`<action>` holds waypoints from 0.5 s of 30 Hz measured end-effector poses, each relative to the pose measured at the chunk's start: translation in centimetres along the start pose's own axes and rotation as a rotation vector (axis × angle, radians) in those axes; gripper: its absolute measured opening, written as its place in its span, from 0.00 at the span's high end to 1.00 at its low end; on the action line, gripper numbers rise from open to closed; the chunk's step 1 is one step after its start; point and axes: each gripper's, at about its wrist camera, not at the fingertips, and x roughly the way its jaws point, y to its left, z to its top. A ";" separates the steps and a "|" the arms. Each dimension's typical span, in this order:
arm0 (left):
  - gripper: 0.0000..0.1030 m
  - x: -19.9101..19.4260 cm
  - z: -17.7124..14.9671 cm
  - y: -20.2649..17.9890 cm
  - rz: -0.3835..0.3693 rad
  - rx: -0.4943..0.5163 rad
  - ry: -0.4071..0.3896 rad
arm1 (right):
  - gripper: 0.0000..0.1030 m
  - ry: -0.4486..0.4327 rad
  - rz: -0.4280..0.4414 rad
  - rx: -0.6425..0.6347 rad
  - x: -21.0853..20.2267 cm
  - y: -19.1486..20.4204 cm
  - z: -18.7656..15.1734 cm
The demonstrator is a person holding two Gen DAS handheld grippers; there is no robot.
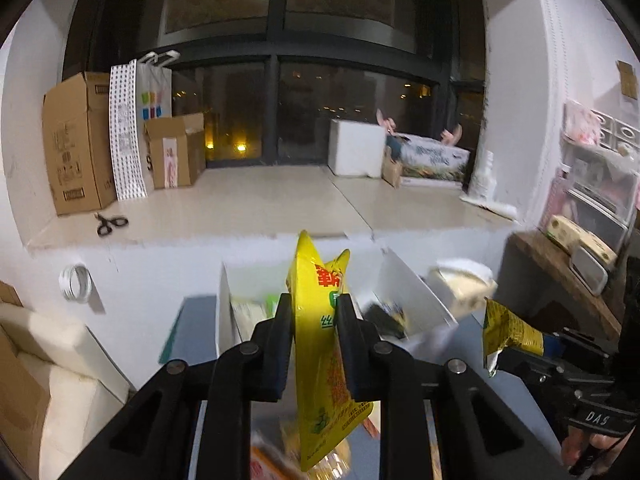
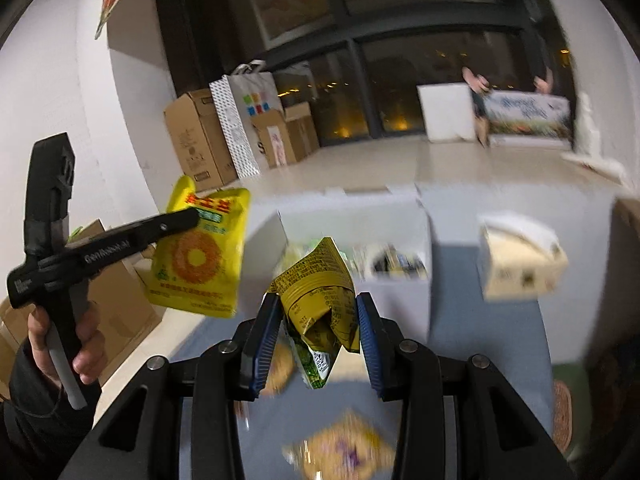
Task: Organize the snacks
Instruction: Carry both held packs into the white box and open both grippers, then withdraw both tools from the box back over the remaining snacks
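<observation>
Here, the left claw point(image 1: 314, 316) pinches an upright yellow packet point(image 1: 320, 344) above the desk point(image 2: 488, 320), while the right claw point(image 2: 316, 320) clamps a crumpled packet point(image 2: 316, 300) before the white box point(image 2: 400, 292).

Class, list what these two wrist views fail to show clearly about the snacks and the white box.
- White box contents: both views, motion blur.
- Snacks on the blue table: right wrist view, blurred, brands unreadable.
- Yellow packet lower end: left wrist view, partly behind the left gripper.
- Crumpled packet front: right wrist view, folded inside the right gripper.
</observation>
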 end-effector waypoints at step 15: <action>0.00 11.6 1.6 4.5 0.133 -0.024 0.132 | 0.00 0.117 -0.124 0.120 11.3 -5.8 6.9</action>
